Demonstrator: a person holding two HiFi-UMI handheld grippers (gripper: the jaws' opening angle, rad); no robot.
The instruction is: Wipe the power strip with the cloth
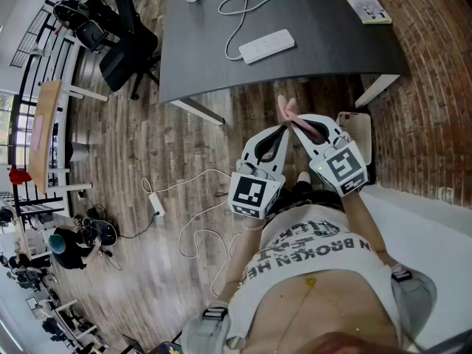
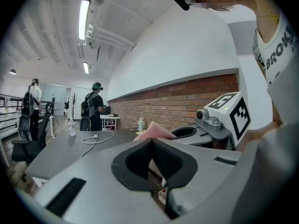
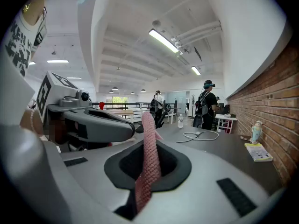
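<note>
The white power strip (image 1: pixel 266 46) lies on the dark grey table (image 1: pixel 332 43), its white cable (image 1: pixel 247 6) looping toward the far side. Both grippers hang close to my body, short of the table's near edge. My right gripper (image 1: pixel 294 123) is shut on a pink cloth (image 1: pixel 288 109), which stands up between its jaws as a narrow strip (image 3: pixel 148 125). My left gripper (image 1: pixel 282 129) sits just left of it, shut with nothing between its jaws (image 2: pixel 152 143). From the left gripper view the cloth (image 2: pixel 154 130) shows beyond the jaws, beside the right gripper (image 2: pixel 219 120).
A yellow booklet (image 1: pixel 365 4) lies at the table's far right corner by the brick wall (image 1: pixel 435 87). A water bottle (image 3: pixel 180 121) stands at the table's far end. An office chair (image 1: pixel 125 46) is left of the table. Cables and a second strip (image 1: pixel 156 203) lie on the wooden floor.
</note>
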